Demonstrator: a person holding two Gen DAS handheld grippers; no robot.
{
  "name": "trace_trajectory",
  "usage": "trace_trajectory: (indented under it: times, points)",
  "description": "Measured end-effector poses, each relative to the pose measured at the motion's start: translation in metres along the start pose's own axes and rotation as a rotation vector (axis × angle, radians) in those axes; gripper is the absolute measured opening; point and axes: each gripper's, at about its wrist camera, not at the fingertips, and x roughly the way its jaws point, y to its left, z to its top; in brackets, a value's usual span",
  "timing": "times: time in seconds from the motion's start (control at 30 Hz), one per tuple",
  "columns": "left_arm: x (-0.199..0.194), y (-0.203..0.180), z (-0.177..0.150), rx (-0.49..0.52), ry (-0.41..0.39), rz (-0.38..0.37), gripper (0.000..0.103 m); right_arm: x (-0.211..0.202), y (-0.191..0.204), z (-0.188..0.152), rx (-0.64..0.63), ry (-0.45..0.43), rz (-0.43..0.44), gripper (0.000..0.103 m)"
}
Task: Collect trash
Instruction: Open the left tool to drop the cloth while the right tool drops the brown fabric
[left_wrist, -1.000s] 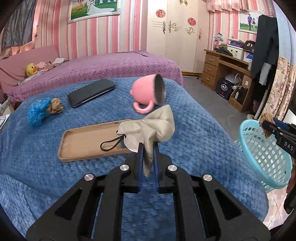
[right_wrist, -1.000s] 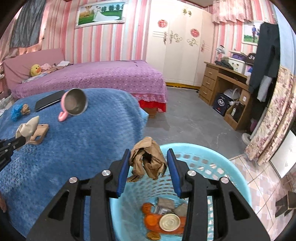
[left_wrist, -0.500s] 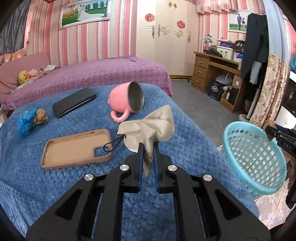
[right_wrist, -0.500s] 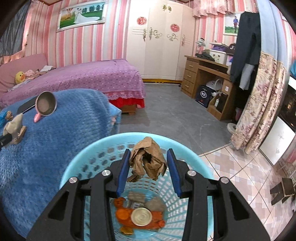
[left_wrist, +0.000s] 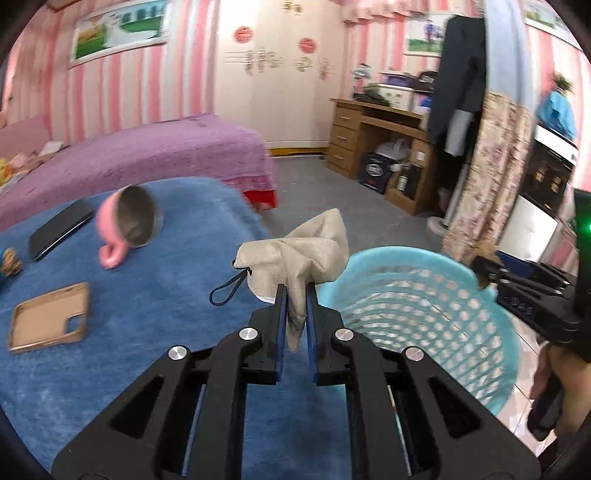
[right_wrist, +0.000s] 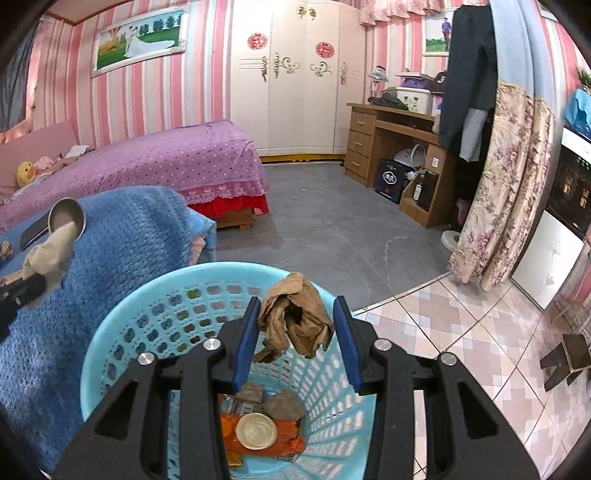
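My left gripper (left_wrist: 294, 291) is shut on a crumpled beige face mask (left_wrist: 306, 251) with a dark ear loop, held above the blue blanket's edge, just left of the light blue basket (left_wrist: 424, 306). My right gripper (right_wrist: 295, 314) is shut on a crumpled brown paper (right_wrist: 295, 317) and holds it over the basket (right_wrist: 122, 332). Orange packaging, a round lid (right_wrist: 256, 430) and grey scraps lie in the basket's bottom. The left gripper with the mask (right_wrist: 48, 254) shows in the right wrist view; the right gripper (left_wrist: 484, 271) shows in the left wrist view.
On the blue blanket (left_wrist: 155, 288) lie a tipped pink mug (left_wrist: 125, 225), a black phone (left_wrist: 59, 229) and a tan phone case (left_wrist: 51, 317). A purple bed (right_wrist: 155, 158) stands behind. A wooden desk (right_wrist: 395, 136) and floral curtain (right_wrist: 506, 184) stand on the right.
My left gripper has carried the mask to the right, off the phone case and up to the basket's rim. My right gripper has moved further over the basket, still holding the paper.
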Motion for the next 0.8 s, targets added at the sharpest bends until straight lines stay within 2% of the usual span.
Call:
trace_trajectory:
  times: [0.2,0.27,0.3,0.47,0.53,0.63,0.73,0.8]
  points:
    - [0.013,-0.046,0.0,0.044,0.03,-0.075,0.009,-0.005,-0.017,-0.003,0.035,-0.009,-0.011,0.04]
    - [0.016,-0.056,-0.001,0.063,0.044,-0.092,0.013,-0.007,-0.021,-0.004,0.04,-0.012,-0.011,0.04]
    - [0.016,-0.061,-0.002,0.075,0.044,-0.092,0.017,-0.007,-0.022,-0.005,0.044,-0.013,-0.01,0.04]
    - [0.013,-0.066,-0.002,0.097,0.031,-0.07,0.054,-0.009,-0.028,-0.007,0.06,-0.014,-0.005,0.04]
    - [0.01,-0.058,0.001,0.083,0.013,-0.034,0.075,-0.01,-0.028,-0.009,0.062,-0.014,-0.004,0.04]
    - [0.009,-0.04,0.004,0.05,0.007,0.012,0.088,-0.01,-0.029,-0.008,0.063,-0.014,-0.004,0.04]
    - [0.011,-0.021,0.007,0.022,0.011,0.075,0.096,-0.01,-0.029,-0.009,0.064,-0.015,0.0,0.04]
    - [0.011,-0.008,0.006,-0.007,0.022,0.101,0.096,-0.011,-0.027,-0.01,0.061,-0.017,0.006,0.04]
